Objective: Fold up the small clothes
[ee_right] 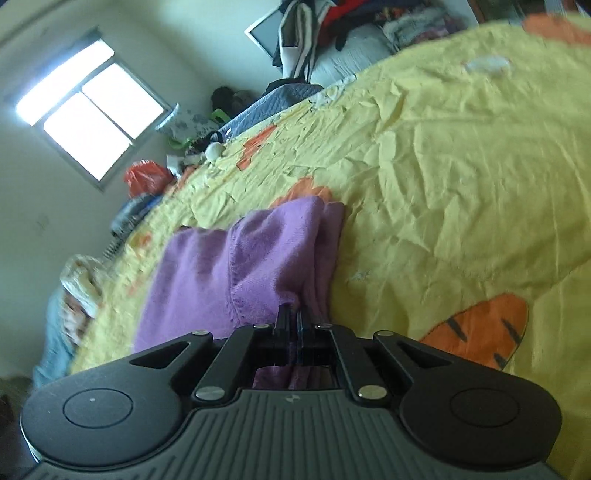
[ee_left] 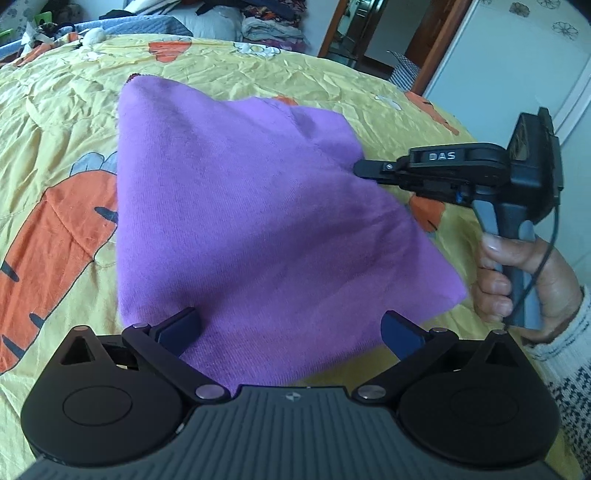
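Note:
A purple knit garment [ee_left: 236,221] lies on the yellow bedspread [ee_left: 55,122]. In the left wrist view its right edge is lifted into a peak, pinched by my right gripper [ee_left: 364,170], which a hand [ee_left: 524,280] holds by its handle. The right wrist view shows the same gripper [ee_right: 291,312] shut on a fold of the purple garment [ee_right: 258,251], with cloth bunched around its tips. My left gripper [ee_left: 291,325] stands open over the garment's near edge. Purple cloth lies between its fingers, and its pads do not press on it.
The yellow bedspread [ee_right: 461,166] carries orange tiger prints [ee_right: 484,332]. Piles of clothes and bedding [ee_left: 266,26] sit at the bed's far end. A doorway [ee_left: 369,33] and a white cabinet [ee_left: 535,55] stand at the right. A window [ee_right: 88,107] is on the wall.

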`<action>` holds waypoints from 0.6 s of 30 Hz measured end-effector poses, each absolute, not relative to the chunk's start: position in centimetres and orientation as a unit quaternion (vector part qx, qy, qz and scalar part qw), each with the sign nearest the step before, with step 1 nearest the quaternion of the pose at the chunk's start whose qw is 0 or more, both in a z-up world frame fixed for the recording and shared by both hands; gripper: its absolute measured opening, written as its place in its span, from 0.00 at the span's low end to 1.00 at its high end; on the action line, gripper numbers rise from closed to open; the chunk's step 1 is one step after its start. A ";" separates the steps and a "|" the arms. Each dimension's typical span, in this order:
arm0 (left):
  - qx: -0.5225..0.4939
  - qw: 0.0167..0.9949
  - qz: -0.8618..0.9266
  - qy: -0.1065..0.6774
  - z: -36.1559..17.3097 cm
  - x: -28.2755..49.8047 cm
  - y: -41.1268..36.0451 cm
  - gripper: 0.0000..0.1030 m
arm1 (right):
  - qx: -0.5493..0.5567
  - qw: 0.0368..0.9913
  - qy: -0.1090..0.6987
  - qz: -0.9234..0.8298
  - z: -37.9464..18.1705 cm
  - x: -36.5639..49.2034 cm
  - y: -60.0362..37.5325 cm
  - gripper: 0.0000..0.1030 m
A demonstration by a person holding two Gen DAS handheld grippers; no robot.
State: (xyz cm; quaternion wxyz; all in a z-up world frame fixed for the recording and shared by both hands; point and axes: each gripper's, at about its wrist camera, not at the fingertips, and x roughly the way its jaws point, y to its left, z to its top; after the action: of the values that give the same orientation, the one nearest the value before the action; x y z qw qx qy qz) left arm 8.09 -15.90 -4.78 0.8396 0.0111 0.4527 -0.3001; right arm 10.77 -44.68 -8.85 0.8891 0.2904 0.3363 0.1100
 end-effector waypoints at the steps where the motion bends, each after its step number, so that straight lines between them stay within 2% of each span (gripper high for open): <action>1: 0.008 0.840 -0.299 0.452 -4.9 8.1 -15.8 1.00 | 0.278 0.892 0.340 0.109 -8.7 10.9 -44.4 0.03; 3: 0.001 0.839 -0.298 0.455 -4.8 8.2 -15.6 1.00 | 0.271 0.893 0.343 0.110 -8.4 11.2 -44.0 0.03; 7: -0.037 0.833 -0.300 0.464 -4.1 8.6 -14.8 1.00 | 0.263 0.899 0.333 0.105 -6.4 9.3 -44.2 0.12; 11: -0.042 0.833 -0.295 0.466 -4.4 9.2 -14.7 0.99 | 0.269 0.898 0.325 0.126 -5.9 6.6 -44.0 0.12; 13: -0.035 0.836 -0.295 0.462 -4.7 9.0 -14.8 1.00 | 0.226 0.909 0.324 0.135 -5.7 5.8 -42.4 0.12; 15: -0.010 0.840 -0.297 0.453 -4.8 8.4 -15.3 1.00 | 0.157 0.911 0.364 0.110 -7.1 6.5 -40.8 0.10; 18: 0.006 0.842 -0.292 0.453 -4.7 7.8 -15.6 1.00 | 0.174 0.913 0.354 0.107 -6.7 6.5 -41.6 0.11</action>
State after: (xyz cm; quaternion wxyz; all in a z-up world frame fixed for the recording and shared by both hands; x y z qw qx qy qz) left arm 7.84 -15.62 -4.68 0.8422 0.0065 0.4529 -0.2924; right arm 6.48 -41.57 -6.72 0.9126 0.1737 0.3544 0.1069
